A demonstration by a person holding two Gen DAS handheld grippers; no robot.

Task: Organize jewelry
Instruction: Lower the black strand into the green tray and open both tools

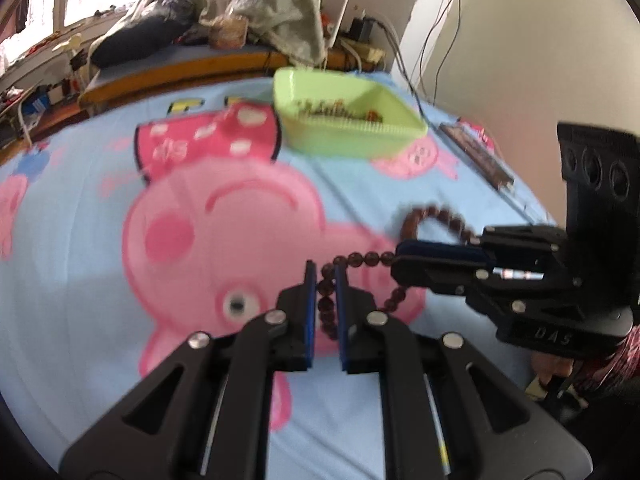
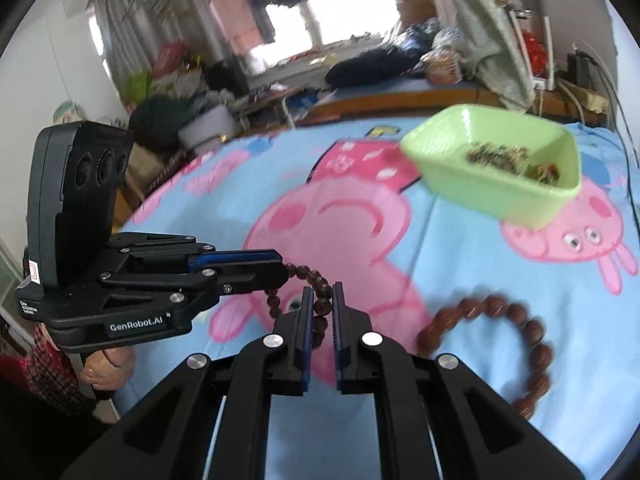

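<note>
A dark bead bracelet (image 1: 362,259) hangs between both grippers above the blue cartoon bedsheet (image 1: 100,340). My left gripper (image 1: 322,276) is shut on one side of it; my right gripper (image 1: 394,258) comes in from the right and is shut on the other side. In the right wrist view my right gripper (image 2: 320,296) pinches the same bracelet (image 2: 320,286), with the left gripper (image 2: 286,270) at left. A bigger brown bead bracelet (image 2: 532,328) lies on the sheet at right; it also shows in the left wrist view (image 1: 428,216). A green tray (image 1: 400,134) holds small jewelry.
The green tray (image 2: 492,192) sits at the far right of the bed. A dark flat box (image 1: 476,152) lies by the right wall. Clutter, clothes and cables line the shelf behind the bed. A person's hand (image 2: 106,364) holds the left gripper's handle.
</note>
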